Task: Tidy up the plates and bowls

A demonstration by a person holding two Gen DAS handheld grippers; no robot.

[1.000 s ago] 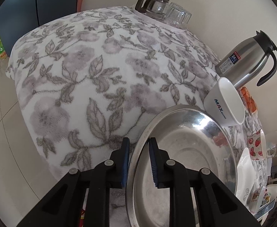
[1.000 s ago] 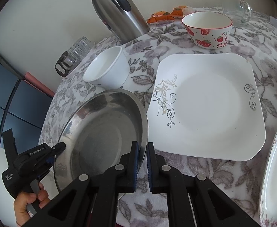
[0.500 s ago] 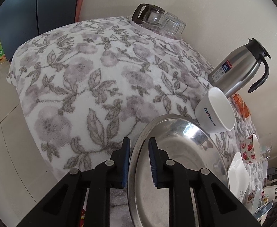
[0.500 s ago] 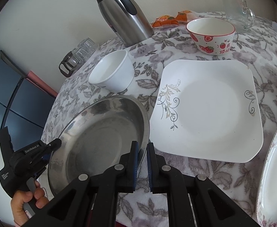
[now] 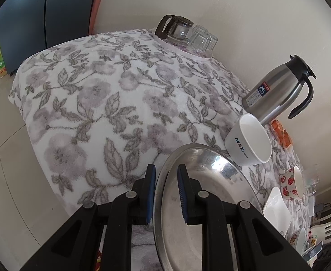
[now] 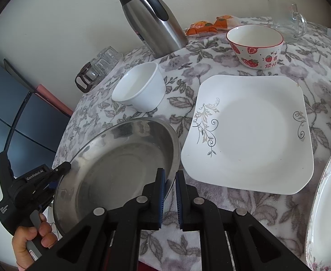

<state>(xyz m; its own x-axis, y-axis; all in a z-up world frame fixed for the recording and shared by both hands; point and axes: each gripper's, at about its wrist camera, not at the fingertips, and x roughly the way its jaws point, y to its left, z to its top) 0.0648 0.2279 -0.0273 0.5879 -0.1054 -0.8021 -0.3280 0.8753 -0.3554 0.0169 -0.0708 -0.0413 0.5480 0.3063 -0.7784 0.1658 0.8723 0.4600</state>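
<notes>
Steadily, both grippers, left gripper [image 5: 165, 189] and right gripper [image 6: 170, 194], clamped the round steel plate [image 6: 120, 158] by opposite rims; keeping it level mattered over the square white plate [image 6: 251, 133].

Round steel plate [image 6: 120, 162] tilted above floral cloth, white square plate [image 6: 251, 133] flat just beside it, white bowl [image 6: 140, 88] behind

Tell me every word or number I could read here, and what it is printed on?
"MAX": on the side of the small white ceramic cup; the smaller print beneath it is blurred.
"24" on the blue label of the tall stainless steel thermos jug; the remaining label text is too small.
"GenRobot.AI": on the black handheld left gripper.
Red Chinese characters on the strawberry-patterned ceramic bowl: too blurred to read reliably.
</notes>
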